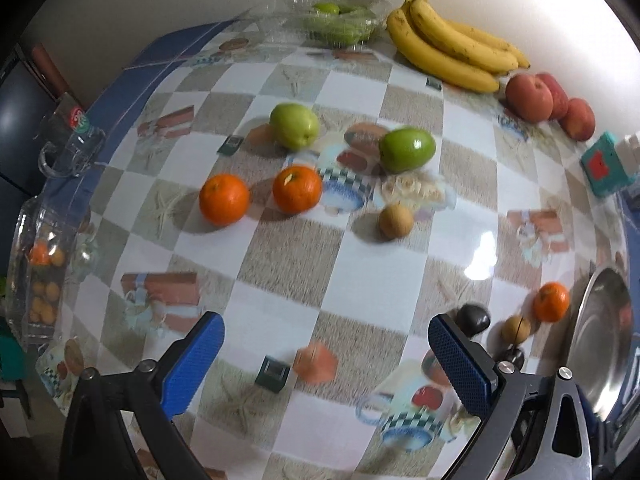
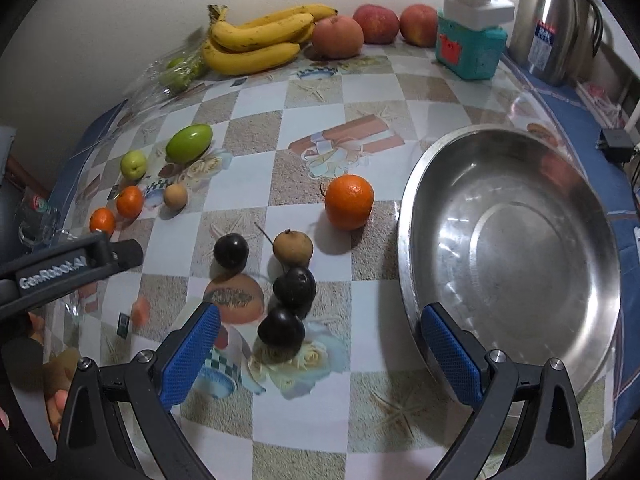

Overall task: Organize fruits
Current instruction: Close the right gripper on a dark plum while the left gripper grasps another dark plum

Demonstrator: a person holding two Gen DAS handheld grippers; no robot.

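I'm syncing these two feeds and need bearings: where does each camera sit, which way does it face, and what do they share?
Left wrist: rides the open left gripper, above the table's left-middle, facing the back wall over two oranges and green fruits; only its blue fingers show.
Right wrist: rides the open right gripper, low beside the empty steel bowl, facing dark plums; the left gripper's black arm and a fingertip show at the left edge.
Shared: bananas, red apples, bowl, lone orange.
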